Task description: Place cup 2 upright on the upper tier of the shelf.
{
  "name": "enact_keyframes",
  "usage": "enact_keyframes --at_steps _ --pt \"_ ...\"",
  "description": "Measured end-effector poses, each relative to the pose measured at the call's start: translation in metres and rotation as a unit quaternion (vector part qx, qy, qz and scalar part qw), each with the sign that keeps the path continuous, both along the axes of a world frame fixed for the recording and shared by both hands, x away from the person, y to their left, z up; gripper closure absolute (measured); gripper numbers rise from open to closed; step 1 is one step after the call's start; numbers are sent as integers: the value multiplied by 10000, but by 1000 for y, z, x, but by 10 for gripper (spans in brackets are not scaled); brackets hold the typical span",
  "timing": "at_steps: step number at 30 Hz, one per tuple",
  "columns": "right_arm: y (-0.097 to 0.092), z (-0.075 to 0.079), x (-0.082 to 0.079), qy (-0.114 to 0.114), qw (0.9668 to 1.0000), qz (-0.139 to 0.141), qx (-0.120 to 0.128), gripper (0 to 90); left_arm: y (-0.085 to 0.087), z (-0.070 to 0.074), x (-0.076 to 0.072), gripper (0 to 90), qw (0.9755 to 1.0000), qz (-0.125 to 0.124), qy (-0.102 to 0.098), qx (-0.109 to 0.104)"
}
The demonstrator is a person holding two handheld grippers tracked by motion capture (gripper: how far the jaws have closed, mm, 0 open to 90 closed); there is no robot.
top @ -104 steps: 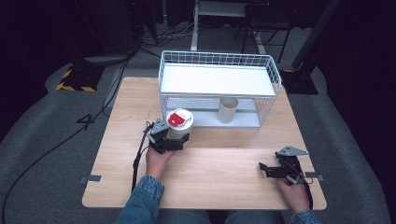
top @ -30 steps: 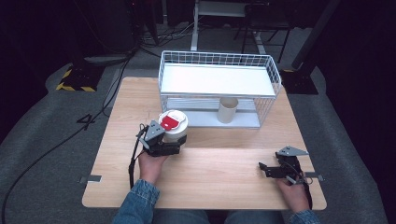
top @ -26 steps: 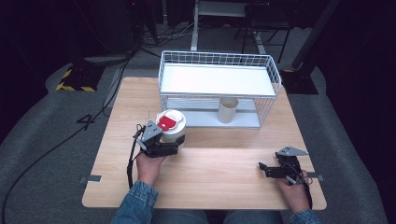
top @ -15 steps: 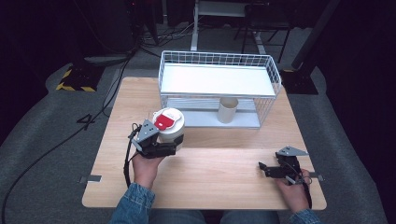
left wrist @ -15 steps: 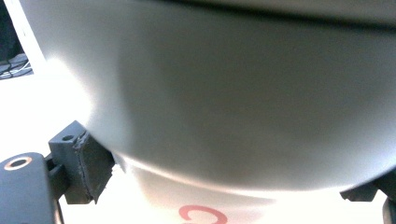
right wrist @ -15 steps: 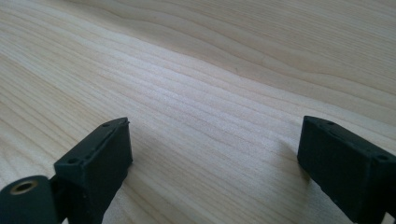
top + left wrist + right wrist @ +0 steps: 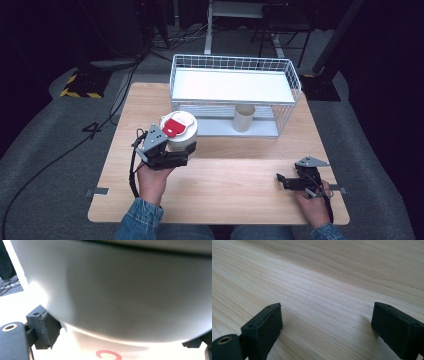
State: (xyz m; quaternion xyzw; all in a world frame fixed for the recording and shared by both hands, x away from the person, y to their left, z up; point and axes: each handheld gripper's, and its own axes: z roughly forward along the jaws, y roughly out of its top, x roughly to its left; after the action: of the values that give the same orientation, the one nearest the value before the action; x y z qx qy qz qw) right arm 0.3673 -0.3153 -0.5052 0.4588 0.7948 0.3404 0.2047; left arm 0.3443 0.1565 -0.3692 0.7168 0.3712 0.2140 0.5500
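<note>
A pale wooden worktop (image 7: 225,185) carries a white wire rack (image 7: 235,92) at its far side, with a beige cup (image 7: 244,118) standing on the rack's lower shelf. The left claw (image 7: 172,152) clamps a white tub with a red-labelled lid (image 7: 177,131), apparently lifted off the wood near the rack's left front corner. The right claw (image 7: 287,181) rests low at the worktop's near right, jaws wide and empty.
</note>
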Motion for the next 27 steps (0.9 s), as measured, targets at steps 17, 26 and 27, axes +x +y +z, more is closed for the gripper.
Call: enact_keyframes --at_steps 17,26,27 --pt "0 0 0 10 10000 0 8 105 -11 40 10 110 9998 -158 -119 8" --pt "3 0 0 1 10000 -34 13 111 -22 58 25 109 9995 -261 -147 -17" --pt "3 0 0 -2 10000 -40 14 110 -23 61 27 109 9995 -284 -154 -16"
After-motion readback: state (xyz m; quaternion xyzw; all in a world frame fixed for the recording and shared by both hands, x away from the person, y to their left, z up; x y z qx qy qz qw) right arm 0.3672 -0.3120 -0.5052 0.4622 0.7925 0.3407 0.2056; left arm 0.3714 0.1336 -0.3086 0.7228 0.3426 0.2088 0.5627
